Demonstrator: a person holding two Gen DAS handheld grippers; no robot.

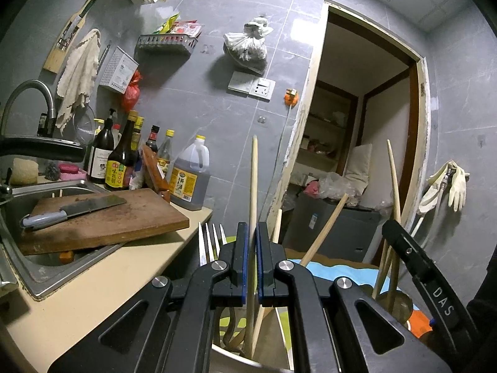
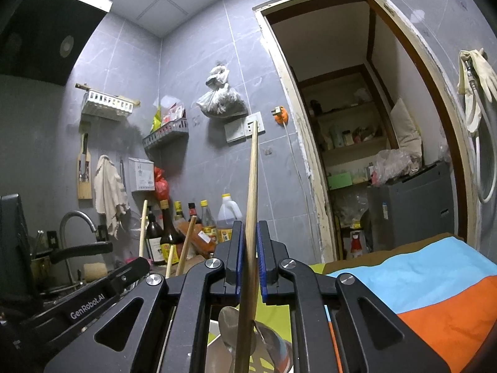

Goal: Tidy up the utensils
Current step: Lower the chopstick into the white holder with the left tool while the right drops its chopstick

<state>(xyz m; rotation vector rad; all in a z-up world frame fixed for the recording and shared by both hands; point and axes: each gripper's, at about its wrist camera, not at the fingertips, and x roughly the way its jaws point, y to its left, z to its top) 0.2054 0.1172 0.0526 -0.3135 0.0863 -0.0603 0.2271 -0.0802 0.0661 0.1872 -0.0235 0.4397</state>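
In the left wrist view my left gripper (image 1: 252,233) is shut on an upright wooden chopstick (image 1: 254,180), whose lower end drops into a metal container's rim (image 1: 226,352) below the jaws. White fork tines (image 1: 211,242) stand just left of the fingers. Two more chopsticks (image 1: 324,228) lean to the right. In the right wrist view my right gripper (image 2: 250,233) is shut on another long chopstick (image 2: 252,186). Metal spoons (image 2: 231,320) lie under it. The left gripper's black body (image 2: 93,295) shows at the lower left, with chopsticks (image 2: 188,242) beside it.
A wooden cutting board (image 1: 124,214) with a cleaver (image 1: 74,211) lies across the steel sink (image 1: 46,279) on the left. Sauce bottles (image 1: 124,155) and an oil jug (image 1: 191,180) line the tiled wall. A striped cloth (image 2: 419,279) covers the surface at the right, and a doorway (image 1: 357,124) opens beyond.
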